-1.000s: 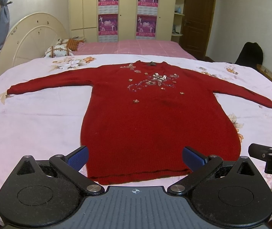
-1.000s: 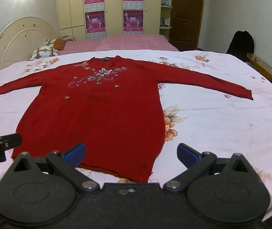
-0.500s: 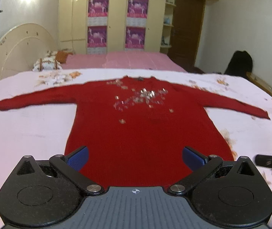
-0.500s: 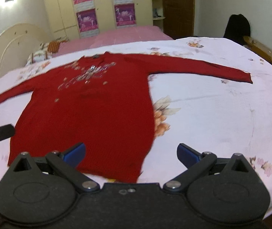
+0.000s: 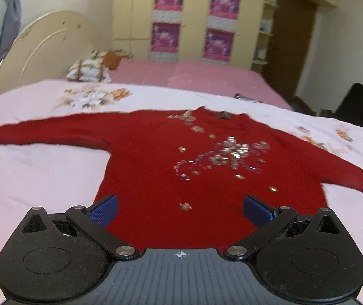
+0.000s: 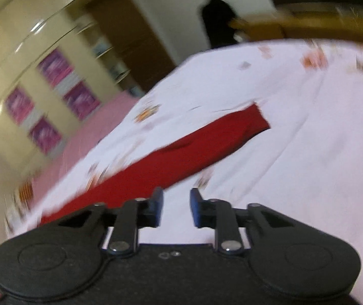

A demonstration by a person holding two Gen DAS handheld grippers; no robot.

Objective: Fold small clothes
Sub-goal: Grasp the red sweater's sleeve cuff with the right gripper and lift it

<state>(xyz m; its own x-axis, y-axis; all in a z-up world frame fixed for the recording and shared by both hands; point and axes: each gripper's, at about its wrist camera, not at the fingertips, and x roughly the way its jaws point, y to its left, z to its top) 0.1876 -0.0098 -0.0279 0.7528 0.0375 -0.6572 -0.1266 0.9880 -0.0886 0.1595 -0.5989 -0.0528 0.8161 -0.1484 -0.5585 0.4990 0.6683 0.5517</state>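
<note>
Now your red knit sweater [image 5: 176,178] lies flat on the floral bedsheet [image 5: 36,172], sleeves spread, silvery sequins scattered over its chest. Your left claw [image 5: 180,209] gapes wide above it; your right claw [image 6: 176,209] is narrowed but apart, empty, beside the right sleeve [image 6: 181,150].

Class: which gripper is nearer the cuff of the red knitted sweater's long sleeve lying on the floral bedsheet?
Right. The right gripper hovers beside that sleeve; the left gripper faces the sweater's body.
</note>
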